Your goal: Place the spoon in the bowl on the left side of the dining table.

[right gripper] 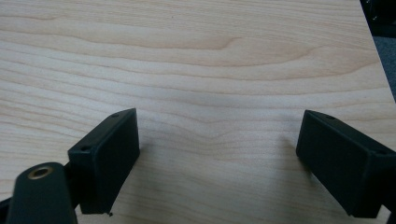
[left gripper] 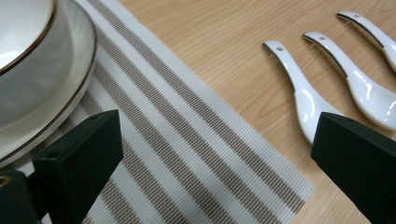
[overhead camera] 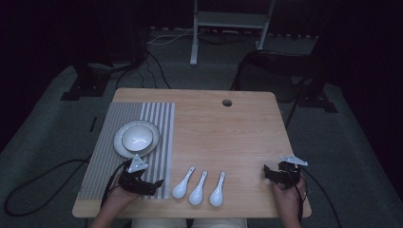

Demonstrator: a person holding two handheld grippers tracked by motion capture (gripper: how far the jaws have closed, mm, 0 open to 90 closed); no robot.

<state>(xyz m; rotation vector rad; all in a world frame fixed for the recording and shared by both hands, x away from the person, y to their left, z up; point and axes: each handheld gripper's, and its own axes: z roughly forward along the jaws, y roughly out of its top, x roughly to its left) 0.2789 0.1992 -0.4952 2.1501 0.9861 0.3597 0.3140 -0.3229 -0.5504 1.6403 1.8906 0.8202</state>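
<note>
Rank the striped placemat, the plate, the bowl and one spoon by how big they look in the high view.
1. Striped placemat, largest by far.
2. Plate, resting on the placemat.
3. Bowl, sitting on the plate.
4. Spoon, smallest. The three spoons look alike in size, so any of them takes this spot.

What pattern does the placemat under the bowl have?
The placemat has grey-brown and white stripes, clearest in the left gripper view.
</note>
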